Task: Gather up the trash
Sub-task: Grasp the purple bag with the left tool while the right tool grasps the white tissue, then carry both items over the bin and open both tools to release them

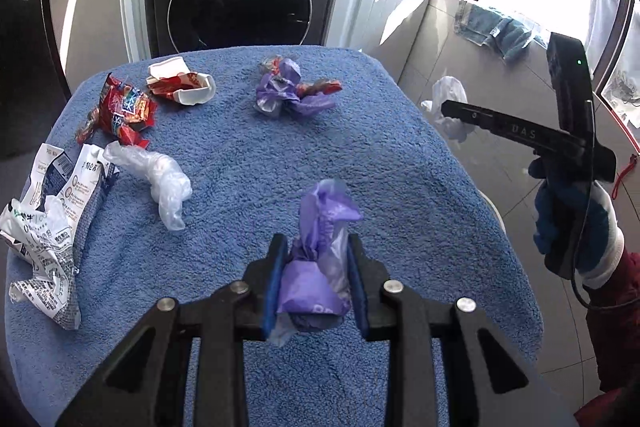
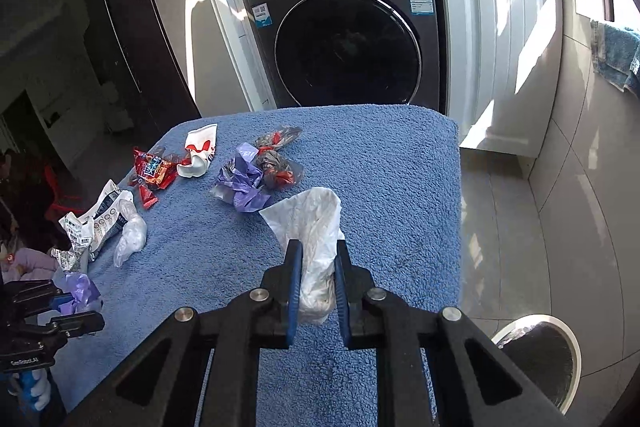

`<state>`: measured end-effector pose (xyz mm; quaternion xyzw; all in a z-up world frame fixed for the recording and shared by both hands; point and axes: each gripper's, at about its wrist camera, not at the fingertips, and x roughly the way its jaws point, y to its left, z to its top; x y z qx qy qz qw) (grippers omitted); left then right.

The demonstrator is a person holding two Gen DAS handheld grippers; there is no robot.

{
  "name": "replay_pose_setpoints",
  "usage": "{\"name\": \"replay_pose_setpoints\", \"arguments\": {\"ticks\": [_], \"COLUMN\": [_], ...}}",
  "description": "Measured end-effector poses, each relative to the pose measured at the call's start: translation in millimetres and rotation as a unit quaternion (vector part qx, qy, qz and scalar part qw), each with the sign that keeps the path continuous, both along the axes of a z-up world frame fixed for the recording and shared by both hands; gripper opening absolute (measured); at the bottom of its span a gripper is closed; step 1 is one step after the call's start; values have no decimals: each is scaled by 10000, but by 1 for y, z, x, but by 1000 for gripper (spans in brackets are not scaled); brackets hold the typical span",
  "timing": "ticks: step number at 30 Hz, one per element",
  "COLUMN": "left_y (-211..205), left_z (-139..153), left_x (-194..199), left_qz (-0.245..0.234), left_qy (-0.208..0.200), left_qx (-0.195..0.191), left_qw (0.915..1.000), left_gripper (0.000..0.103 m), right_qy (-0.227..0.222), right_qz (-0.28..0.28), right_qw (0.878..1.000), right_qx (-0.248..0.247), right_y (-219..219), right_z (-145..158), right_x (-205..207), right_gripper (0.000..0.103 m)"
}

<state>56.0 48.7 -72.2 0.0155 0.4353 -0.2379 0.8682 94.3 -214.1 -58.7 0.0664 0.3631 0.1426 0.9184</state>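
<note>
While left tongs clamp purple bag, right tongs clamp white tissue, five scraps on towel

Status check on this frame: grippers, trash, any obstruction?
Left gripper shut on purple wrapper. Right gripper shut on white tissue. Wrappers remain on blue towel. Nothing obstructing.

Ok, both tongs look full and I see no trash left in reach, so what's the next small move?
Probably swing the right tongs, shut on the white tissue, over the round bin at lower right and release; the left tongs hold a purple wrapper.
</note>
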Motion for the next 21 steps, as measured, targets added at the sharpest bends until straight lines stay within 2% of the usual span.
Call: {"name": "replay_pose_setpoints", "arguments": {"ticks": [6,13,16,21], "left_y": [-81,-206,-255,-321], "left_z": [12,11,9,4], "left_x": [6,20,27,45], "left_qz": [-816,-1694,-1888,-1904], "left_qy": [-31,287,432,813], "left_qx": [5,-213,-305,-626], "left_qw": [9967,9849,9806,9763], "left_gripper": [28,28,28,29], "right_qy": [19,444,601,716], "right_qz": [-794,-1748,-2053,-2433], "right_qw": [9965,9825,9755,9659], "right_qx": [-266,-465,-515,-526], "right_y": [-67,-149,-175,-204], "right_z": [6,-20,-32,-45], "right_x": [-44,-77,-84,-85], "right_gripper": [15,15,16,18]}}
